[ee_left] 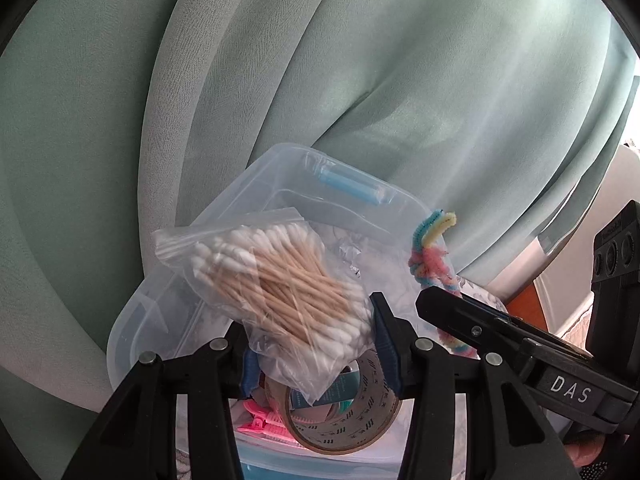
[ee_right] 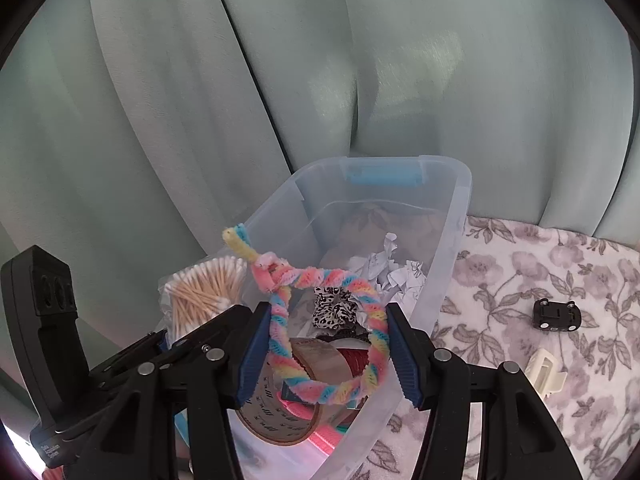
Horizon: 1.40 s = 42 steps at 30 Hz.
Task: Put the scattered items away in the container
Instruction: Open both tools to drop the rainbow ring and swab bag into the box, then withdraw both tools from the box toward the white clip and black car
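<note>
A clear plastic bin [ee_right: 440,248] with a blue latch stands on a floral cloth; it also shows in the left wrist view [ee_left: 168,304]. My left gripper [ee_left: 316,344] is shut on a clear bag of cotton swabs [ee_left: 280,280] and holds it over the bin. My right gripper [ee_right: 328,344] is shut on a pastel twisted pipe-cleaner loop [ee_right: 320,280], also over the bin; the loop shows in the left wrist view [ee_left: 430,256]. Inside the bin lie a tape roll [ee_right: 276,412], a leopard scrunchie [ee_right: 334,306], crumpled paper [ee_right: 384,268] and a pink clip [ee_left: 260,424].
On the floral cloth [ee_right: 520,280] to the right of the bin lie a small black toy car [ee_right: 556,314] and a cream hair clip [ee_right: 542,372]. A pale green curtain [ee_right: 280,80] hangs close behind the bin.
</note>
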Motion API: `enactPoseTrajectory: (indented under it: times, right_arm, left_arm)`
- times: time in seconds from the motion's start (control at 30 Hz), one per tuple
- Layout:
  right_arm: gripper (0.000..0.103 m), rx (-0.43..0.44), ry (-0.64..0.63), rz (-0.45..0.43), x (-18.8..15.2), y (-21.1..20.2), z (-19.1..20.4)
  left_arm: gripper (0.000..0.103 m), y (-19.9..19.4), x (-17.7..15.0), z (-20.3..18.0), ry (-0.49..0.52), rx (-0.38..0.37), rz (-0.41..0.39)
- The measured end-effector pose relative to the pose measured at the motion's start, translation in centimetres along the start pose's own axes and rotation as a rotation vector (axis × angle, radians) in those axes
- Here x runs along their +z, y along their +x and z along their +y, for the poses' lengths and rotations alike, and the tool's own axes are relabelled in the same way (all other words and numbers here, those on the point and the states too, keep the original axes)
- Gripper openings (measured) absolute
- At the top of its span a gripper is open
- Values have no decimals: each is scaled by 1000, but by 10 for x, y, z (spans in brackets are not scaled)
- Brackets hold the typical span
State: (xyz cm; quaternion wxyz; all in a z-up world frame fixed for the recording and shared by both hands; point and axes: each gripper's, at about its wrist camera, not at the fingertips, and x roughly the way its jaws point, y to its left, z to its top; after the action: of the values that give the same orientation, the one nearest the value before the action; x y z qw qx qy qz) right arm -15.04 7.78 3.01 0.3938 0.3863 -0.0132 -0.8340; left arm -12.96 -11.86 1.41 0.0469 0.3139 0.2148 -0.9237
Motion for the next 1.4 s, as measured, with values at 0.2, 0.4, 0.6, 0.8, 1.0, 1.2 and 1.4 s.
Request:
enactPoseTrajectory:
  times: [0.2,0.4,0.6,0.8,1.0,1.2,1.4]
  right_arm:
    - [62,-7,-1,-1,0,-1,1]
    - [65,-3,20,-8,0,-4,-1]
    - [69,6,43,-17,2,-9,-2]
    - [76,17,33,-24,3,-14,4]
    - [77,10,21,-34,3,-26,10]
    - [83,-5,22,-44,0,-44,13]
    - [92,-35,21,-65,-5,-66,16]
  left_arm:
    - [50,-3,0,2,-3,-4,7]
    - [56,-6,1,5,-22,-12,0]
    - [76,-12,2,9,-50,27,-16]
    - [82,-17,1,17,-109,7,2]
    - [82,-26,0,11,-100,2,7]
    - [85,-39,-1,0,-73,17,-2]
    - [90,-61,-5,-13,-33,45,-30]
